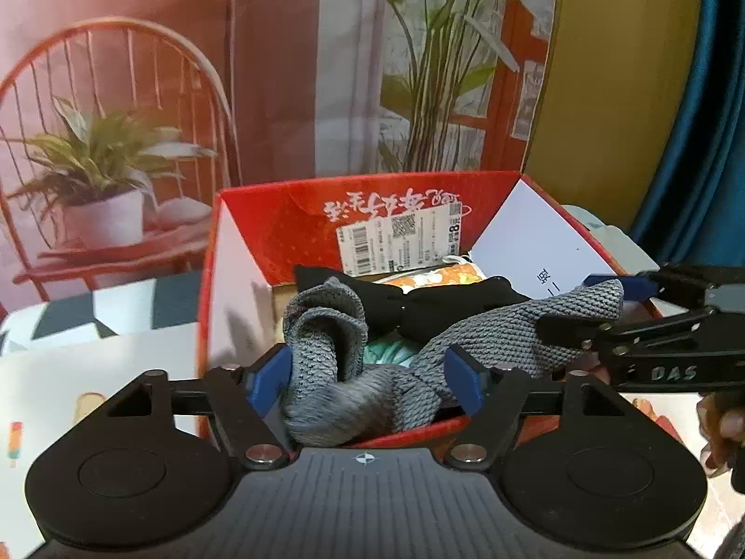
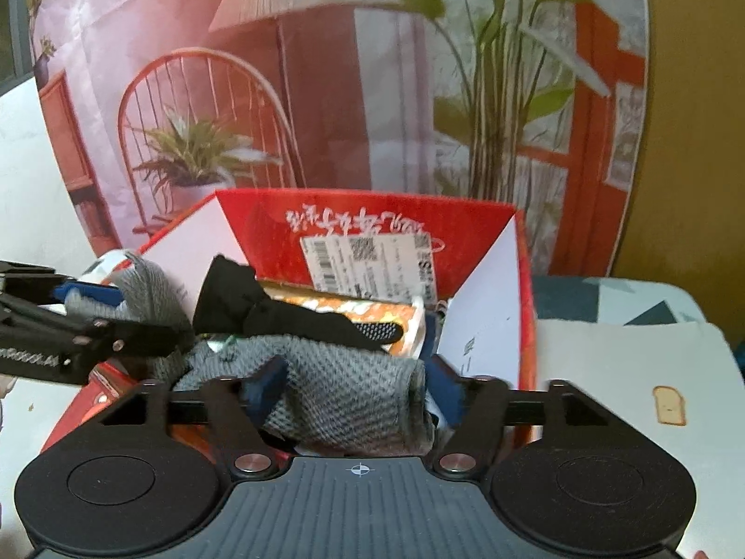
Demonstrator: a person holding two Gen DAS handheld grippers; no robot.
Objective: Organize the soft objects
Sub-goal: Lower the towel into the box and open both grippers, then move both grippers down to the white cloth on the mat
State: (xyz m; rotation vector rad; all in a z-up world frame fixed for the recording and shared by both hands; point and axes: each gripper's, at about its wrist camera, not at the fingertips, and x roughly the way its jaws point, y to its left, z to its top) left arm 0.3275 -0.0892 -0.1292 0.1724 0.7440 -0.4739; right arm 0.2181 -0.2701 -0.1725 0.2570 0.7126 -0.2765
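With both the left gripper [image 1: 368, 372] and right gripper [image 2: 351, 386] spread wide around the grey knitted cloth [image 1: 493, 335] draped in the red cardboard box [image 1: 279, 219], lift straight out without snagging it.

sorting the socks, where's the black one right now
In both wrist views the black sock lies inside the red box, across its middle, behind the grey knit cloth and in front of the orange packet.

Grey knit cloth [image 2: 344, 396] between parted tongs [image 2: 356, 386]
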